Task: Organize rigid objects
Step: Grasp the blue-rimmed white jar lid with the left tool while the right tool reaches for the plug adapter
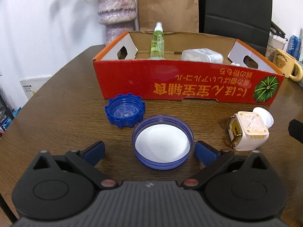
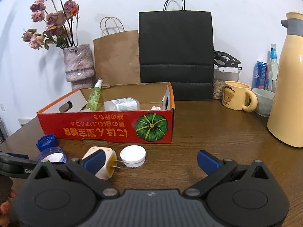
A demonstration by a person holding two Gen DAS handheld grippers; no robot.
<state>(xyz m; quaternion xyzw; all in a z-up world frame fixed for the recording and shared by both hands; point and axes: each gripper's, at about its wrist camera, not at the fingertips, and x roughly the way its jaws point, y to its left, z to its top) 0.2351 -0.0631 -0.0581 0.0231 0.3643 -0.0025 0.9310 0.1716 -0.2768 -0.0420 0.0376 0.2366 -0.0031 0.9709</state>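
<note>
We hold left tool (image 1: pixel 149 151) spread wide around purple lid (image 1: pixel 162 141), pads not touching rim. Right tool (image 2: pixel 150 162) also wide apart, empty, beside plug adapter (image 2: pixel 101 162) and white cap (image 2: pixel 133 156). All lie on worktop before red box (image 2: pixel 106 124). Risk: shallow lid skids or tips if pads close unevenly; blue cap (image 1: pixel 125 110) just beside may get knocked.
</note>
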